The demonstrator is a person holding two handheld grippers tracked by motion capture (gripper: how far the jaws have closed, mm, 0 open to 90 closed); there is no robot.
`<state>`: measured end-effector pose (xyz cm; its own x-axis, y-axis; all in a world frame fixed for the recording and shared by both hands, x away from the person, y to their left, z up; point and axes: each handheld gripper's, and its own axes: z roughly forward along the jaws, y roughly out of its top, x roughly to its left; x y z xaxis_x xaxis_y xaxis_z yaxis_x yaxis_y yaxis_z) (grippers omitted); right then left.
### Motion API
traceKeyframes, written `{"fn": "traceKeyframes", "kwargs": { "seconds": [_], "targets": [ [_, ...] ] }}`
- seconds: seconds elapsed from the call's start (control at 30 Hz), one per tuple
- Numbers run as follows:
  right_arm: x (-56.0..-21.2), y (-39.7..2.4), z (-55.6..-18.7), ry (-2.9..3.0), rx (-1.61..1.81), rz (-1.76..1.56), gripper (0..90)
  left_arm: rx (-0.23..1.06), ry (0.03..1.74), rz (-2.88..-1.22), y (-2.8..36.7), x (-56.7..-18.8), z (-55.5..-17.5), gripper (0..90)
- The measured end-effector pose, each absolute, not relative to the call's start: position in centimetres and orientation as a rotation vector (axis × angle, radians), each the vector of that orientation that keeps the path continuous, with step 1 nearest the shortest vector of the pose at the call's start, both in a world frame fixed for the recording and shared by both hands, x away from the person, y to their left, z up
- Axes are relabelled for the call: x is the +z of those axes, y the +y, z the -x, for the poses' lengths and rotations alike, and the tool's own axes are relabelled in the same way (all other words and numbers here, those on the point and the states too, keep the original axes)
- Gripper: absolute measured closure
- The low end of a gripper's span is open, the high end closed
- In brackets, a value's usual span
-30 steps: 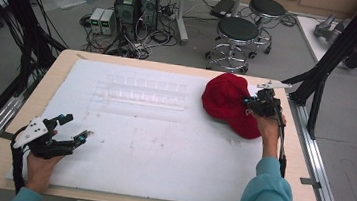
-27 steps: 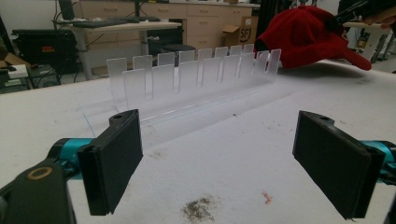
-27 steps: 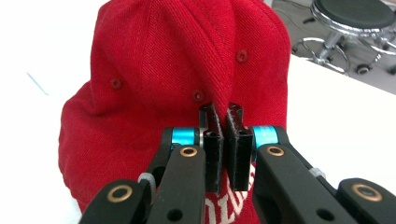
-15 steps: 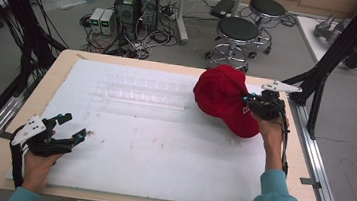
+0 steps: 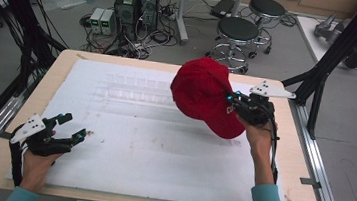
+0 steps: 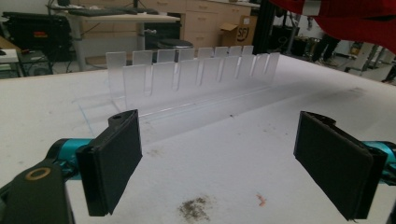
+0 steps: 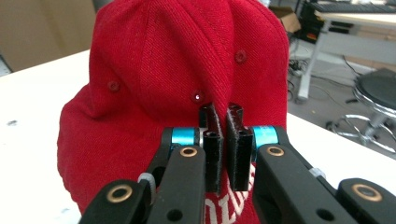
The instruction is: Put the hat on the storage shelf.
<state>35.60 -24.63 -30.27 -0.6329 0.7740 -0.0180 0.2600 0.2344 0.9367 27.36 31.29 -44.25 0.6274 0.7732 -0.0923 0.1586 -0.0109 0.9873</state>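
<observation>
A red baseball cap [image 5: 202,94] hangs above the right part of the white table, lifted off it. My right gripper [image 5: 233,105] is shut on the cap's fabric; in the right gripper view the cap [image 7: 187,70] bulges over the pinched jaws of my right gripper [image 7: 223,135], with white lettering just below them. My left gripper [image 5: 74,128] rests near the table's front left corner, open with nothing between its jaws. A clear plastic slotted rack [image 6: 196,70] stands ahead of the left gripper [image 6: 219,163]; from above the rack [image 5: 134,92] lies at the table's far middle.
A white mat [image 5: 142,142] covers the wooden table [image 5: 297,193], with small dirt marks [image 6: 196,207] close to the left gripper. Black frame posts [image 5: 331,61] rise at the right edge. Stools [image 5: 239,34] and computer boxes [image 5: 136,5] stand on the floor beyond.
The right gripper has lifted the red cap off the table and carried it left, toward the rack. The left gripper has stayed put.
</observation>
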Motion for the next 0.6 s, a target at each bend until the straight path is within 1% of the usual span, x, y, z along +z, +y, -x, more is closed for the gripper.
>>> {"fn": "traceKeyframes", "kwargs": {
  "seconds": [0.43, 0.6],
  "targets": [
    [-28.9, -19.3, -33.5, 2.0, 1.541, -0.859, 86.9, 0.465, 0.753, -1.559, 29.5, -41.3, -26.7, 15.0],
    [-28.8, -17.4, -33.1, 1.998, 1.563, -0.827, 86.8, 0.446, 0.748, -1.589, 28.5, -39.9, -26.5, 14.3]
  ]
}}
